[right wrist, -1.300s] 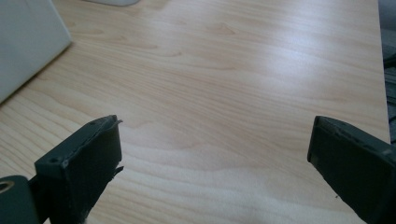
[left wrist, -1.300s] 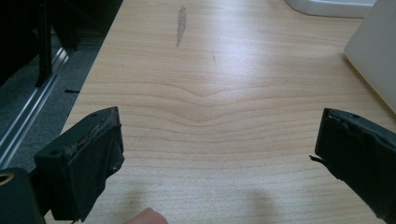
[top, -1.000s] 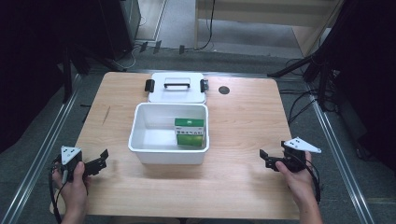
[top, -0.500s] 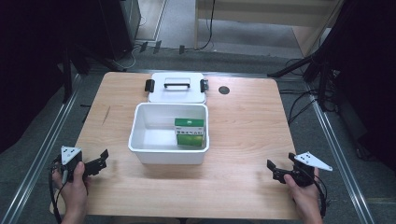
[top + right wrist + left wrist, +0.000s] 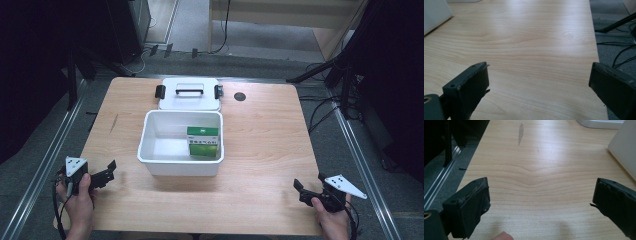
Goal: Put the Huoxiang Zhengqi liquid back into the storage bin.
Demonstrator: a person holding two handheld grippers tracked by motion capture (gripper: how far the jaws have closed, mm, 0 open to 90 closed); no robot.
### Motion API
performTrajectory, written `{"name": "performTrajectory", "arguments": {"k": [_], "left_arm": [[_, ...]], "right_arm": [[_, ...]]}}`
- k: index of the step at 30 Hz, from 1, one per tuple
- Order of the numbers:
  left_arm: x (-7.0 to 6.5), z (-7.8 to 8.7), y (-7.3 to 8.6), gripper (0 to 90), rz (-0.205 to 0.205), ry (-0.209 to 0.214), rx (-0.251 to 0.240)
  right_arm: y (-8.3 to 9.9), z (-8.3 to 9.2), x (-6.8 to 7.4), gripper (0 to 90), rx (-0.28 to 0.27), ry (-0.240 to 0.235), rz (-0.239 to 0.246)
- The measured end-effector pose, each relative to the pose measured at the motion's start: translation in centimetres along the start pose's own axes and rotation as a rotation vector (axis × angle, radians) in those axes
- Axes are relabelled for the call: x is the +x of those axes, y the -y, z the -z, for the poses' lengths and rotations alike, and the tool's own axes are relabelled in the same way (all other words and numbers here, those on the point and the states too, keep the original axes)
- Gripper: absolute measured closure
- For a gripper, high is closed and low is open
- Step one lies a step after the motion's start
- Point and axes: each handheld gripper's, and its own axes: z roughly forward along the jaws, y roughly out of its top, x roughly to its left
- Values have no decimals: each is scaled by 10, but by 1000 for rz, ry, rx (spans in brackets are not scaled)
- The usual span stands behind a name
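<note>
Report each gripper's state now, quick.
Left gripper: open, black jaws spread wide, holding nothing, over the light wooden table.
Right gripper: open, black jaws spread wide, holding nothing, near the table's front right corner.

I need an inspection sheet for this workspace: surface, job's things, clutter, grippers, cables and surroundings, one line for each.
Surface: wooden table, dark streak at its left, round black cap near the far edge.
Job's things: white bin, open, with a green box inside at the right; white lid with black handle lies behind the bin.
Clutter: nothing seen.
Grippers: left gripper and right gripper both open, empty, at the near corners.
Cables: black cables on the floor at the right.
Surroundings: metal rails along the sides; dark stands beyond.
</note>
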Motion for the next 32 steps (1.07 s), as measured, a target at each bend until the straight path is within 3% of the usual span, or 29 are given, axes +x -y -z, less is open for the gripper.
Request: {"name": "performTrajectory", "arguments": {"k": [9, 22, 27, 32], "left_arm": [[0, 0, 0, 18, 2, 4, 6], [1, -1, -1, 18, -3, 6, 16], [1, -1, 0, 18, -2, 6, 15], [1, -1, 0, 18, -1, 5, 15]], "right_arm": [[4, 5, -2, 29, -26, 22, -31], [6, 3, 4, 29, -30, 52, -20], [7, 4, 1, 29, -42, 49, -45], [6, 3, 2, 29, -31, 43, -40]]}}
